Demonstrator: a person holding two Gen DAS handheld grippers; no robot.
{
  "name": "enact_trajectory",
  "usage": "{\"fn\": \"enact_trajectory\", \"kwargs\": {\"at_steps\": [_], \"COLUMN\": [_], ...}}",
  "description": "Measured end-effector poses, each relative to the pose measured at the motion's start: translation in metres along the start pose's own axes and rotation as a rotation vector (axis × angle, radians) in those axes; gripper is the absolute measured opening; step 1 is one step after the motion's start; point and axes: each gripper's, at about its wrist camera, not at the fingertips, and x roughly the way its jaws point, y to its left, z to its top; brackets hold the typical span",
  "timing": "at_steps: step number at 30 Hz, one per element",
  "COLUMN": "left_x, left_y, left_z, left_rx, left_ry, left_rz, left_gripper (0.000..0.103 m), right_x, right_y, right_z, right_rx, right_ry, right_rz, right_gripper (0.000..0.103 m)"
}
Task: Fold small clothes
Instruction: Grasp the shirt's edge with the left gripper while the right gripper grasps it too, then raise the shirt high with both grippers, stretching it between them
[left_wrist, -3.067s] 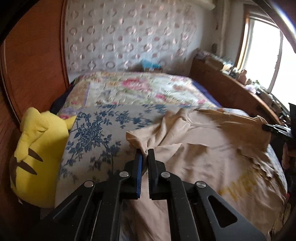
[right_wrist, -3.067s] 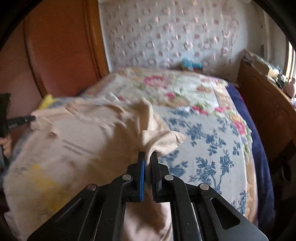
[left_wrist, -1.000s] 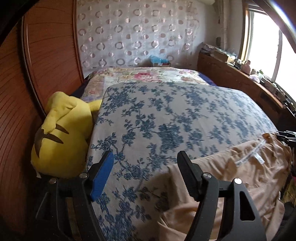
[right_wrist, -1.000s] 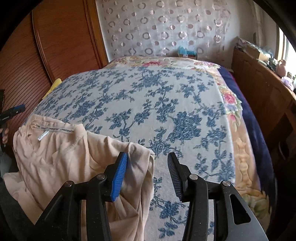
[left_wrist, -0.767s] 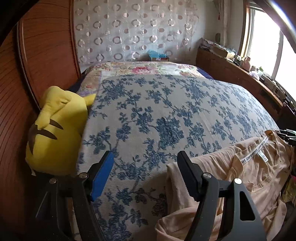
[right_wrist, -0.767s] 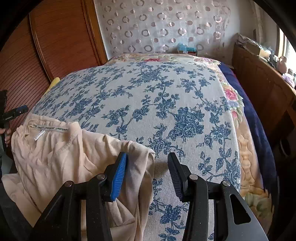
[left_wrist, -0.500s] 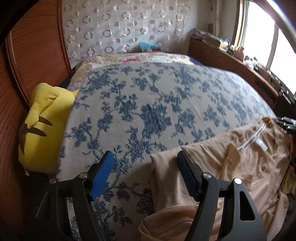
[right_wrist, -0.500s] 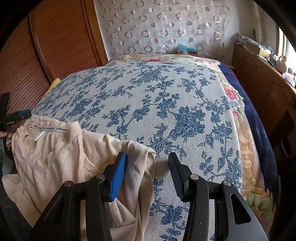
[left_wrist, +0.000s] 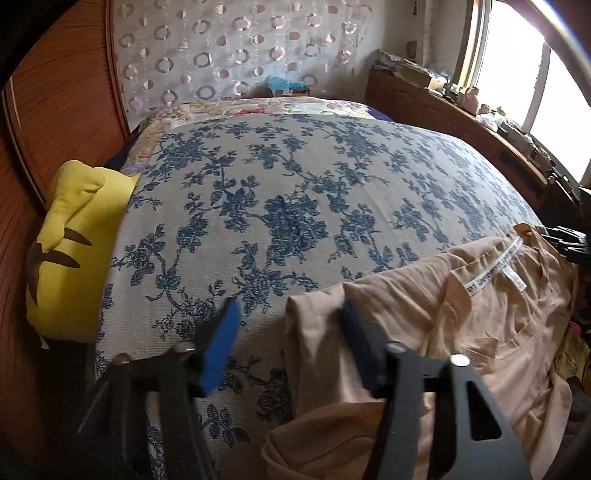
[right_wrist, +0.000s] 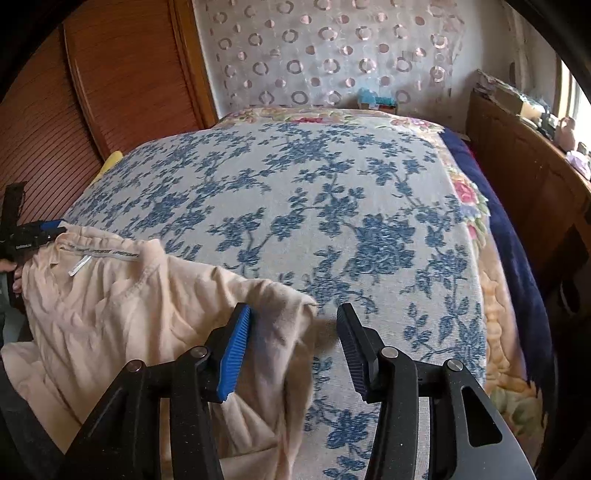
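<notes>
A beige garment lies crumpled at the near edge of the bed, its white neck label facing up; it also shows in the right wrist view. My left gripper is open, with the garment's left corner between its jaws, not clamped. My right gripper is open, with the garment's right corner lying between its jaws and against the blue pad. Each gripper shows at the far edge of the other's view.
The bed carries a white cover with blue flowers and a floral quilt beyond it. A yellow plush toy sits at the bed's left edge. A wooden wardrobe stands left and a cluttered wooden ledge runs along the right.
Both grippers let go of the garment and opened after pulling it to the near edge. In the last second the left gripper has narrowed and shifted right around the garment's corner.
</notes>
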Motion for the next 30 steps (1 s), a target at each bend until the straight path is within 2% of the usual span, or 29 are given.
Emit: {"fn": "enact_trajectory", "kwargs": {"at_steps": [4, 5, 9, 13, 15, 21, 25, 30], "left_x": [-0.002, -0.002, -0.004, -0.005, -0.008, -0.049, -0.098, -0.158], "left_y": [-0.006, -0.009, -0.016, -0.016, -0.016, -0.024, -0.039, -0.053], "left_z": [0.000, 0.000, -0.001, -0.003, -0.003, -0.004, 0.003, 0.021], "left_rx": [0.007, 0.015, 0.037, 0.036, 0.029, 0.008, 0.012, 0.043], "left_ry": [0.010, 0.011, 0.010, 0.004, -0.008, -0.136, -0.264, -0.412], "left_rz": [-0.041, -0.039, -0.035, -0.038, -0.038, -0.062, -0.069, -0.076], "left_gripper": [0.025, 0.024, 0.015, 0.009, 0.007, 0.006, 0.006, 0.006], "right_x": [0.003, 0.003, 0.004, 0.003, 0.001, -0.014, -0.056, -0.119], "right_y": [0.006, 0.006, 0.007, 0.001, 0.003, 0.009, 0.018, 0.039], "right_z": [0.001, 0.001, 0.001, -0.001, -0.002, -0.003, 0.003, 0.015], "right_rx": [-0.022, -0.025, -0.035, -0.027, -0.034, -0.022, -0.011, -0.058], "right_ry": [0.005, 0.005, 0.007, 0.009, 0.012, -0.031, -0.138, -0.279], "right_rz": [0.013, 0.014, 0.011, 0.030, 0.038, 0.048, 0.060, 0.061], "right_gripper": [0.050, 0.050, 0.037, 0.019, 0.014, 0.009, 0.009, 0.009]}}
